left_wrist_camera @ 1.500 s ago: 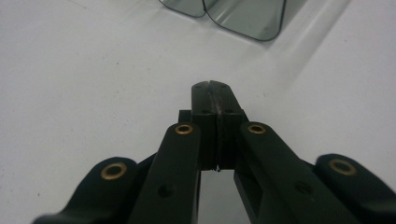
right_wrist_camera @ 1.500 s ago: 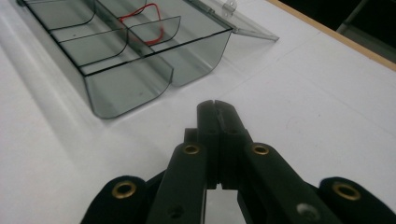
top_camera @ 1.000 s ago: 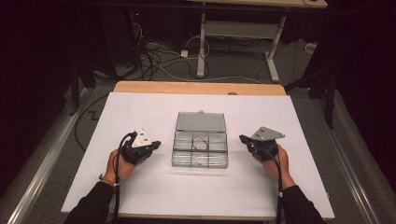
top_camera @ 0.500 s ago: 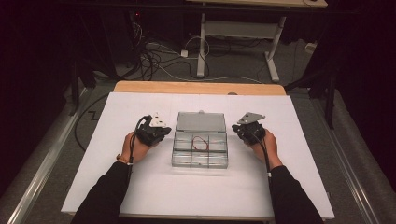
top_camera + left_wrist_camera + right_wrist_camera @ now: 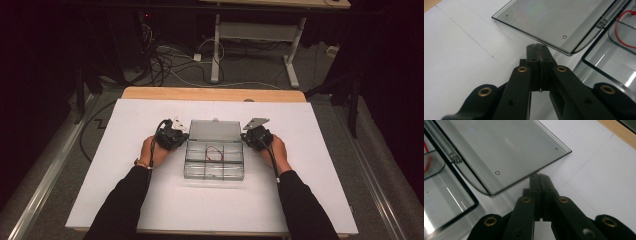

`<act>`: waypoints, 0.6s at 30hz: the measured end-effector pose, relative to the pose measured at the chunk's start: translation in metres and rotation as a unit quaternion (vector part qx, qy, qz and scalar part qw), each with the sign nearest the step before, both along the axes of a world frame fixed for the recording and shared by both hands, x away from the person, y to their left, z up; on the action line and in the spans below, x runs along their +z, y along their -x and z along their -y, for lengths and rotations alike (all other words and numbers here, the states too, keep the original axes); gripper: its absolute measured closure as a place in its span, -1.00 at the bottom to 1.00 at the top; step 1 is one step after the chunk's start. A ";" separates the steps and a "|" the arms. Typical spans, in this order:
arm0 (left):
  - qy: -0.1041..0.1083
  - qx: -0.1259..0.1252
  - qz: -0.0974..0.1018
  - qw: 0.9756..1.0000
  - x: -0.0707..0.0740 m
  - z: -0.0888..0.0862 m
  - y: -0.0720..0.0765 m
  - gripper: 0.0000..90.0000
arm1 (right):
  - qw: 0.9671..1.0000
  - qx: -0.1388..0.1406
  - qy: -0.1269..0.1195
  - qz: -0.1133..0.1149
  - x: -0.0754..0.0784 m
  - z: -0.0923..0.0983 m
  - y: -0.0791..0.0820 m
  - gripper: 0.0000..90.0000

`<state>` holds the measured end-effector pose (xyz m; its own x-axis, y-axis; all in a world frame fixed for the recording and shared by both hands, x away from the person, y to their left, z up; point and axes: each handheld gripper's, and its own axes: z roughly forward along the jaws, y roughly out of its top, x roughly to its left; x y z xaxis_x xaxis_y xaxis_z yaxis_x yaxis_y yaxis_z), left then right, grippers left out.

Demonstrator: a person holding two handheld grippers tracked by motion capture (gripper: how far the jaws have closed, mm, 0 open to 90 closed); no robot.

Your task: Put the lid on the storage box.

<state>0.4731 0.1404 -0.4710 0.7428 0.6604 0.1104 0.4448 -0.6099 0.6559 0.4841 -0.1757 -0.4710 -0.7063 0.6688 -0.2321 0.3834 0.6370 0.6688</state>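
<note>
A clear plastic compartment box point(image 5: 214, 167) lies in the middle of the white table, its lid point(image 5: 215, 130) folded open and back. A thin red loop point(image 5: 216, 152) rests in one middle compartment. My left gripper point(image 5: 183, 134) is at the lid's left edge and my right gripper point(image 5: 246, 135) at its right edge. In the left gripper view the shut jaws, tips point(image 5: 539, 48), sit just under the lid's corner point(image 5: 571, 51), with the red loop point(image 5: 624, 32) beyond. In the right gripper view the shut tips point(image 5: 539, 177) touch the lid's rim point(image 5: 524, 180). Nothing is held.
The white sheet point(image 5: 125, 190) covers the table, with a wooden strip point(image 5: 210, 94) along its far edge. Beyond it stand a desk frame point(image 5: 250, 35) and tangled floor cables point(image 5: 170, 60). The person's forearms come in from the bottom on either side of the box.
Both hands have moved inward and away from the person, from beside the box's body to the two side edges of the open lid. The jaws stayed shut.
</note>
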 end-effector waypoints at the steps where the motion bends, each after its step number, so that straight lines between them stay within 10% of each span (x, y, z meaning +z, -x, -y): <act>1: -0.001 -0.001 -0.002 1.000 -0.001 0.001 -0.001 0.93 | 1.000 0.002 0.002 0.000 0.000 -0.002 -0.001 1.00; 18: 0.020 0.023 0.003 1.000 -0.003 0.005 -0.011 0.93 | 1.000 -0.011 -0.008 0.013 0.001 -0.008 -0.007 1.00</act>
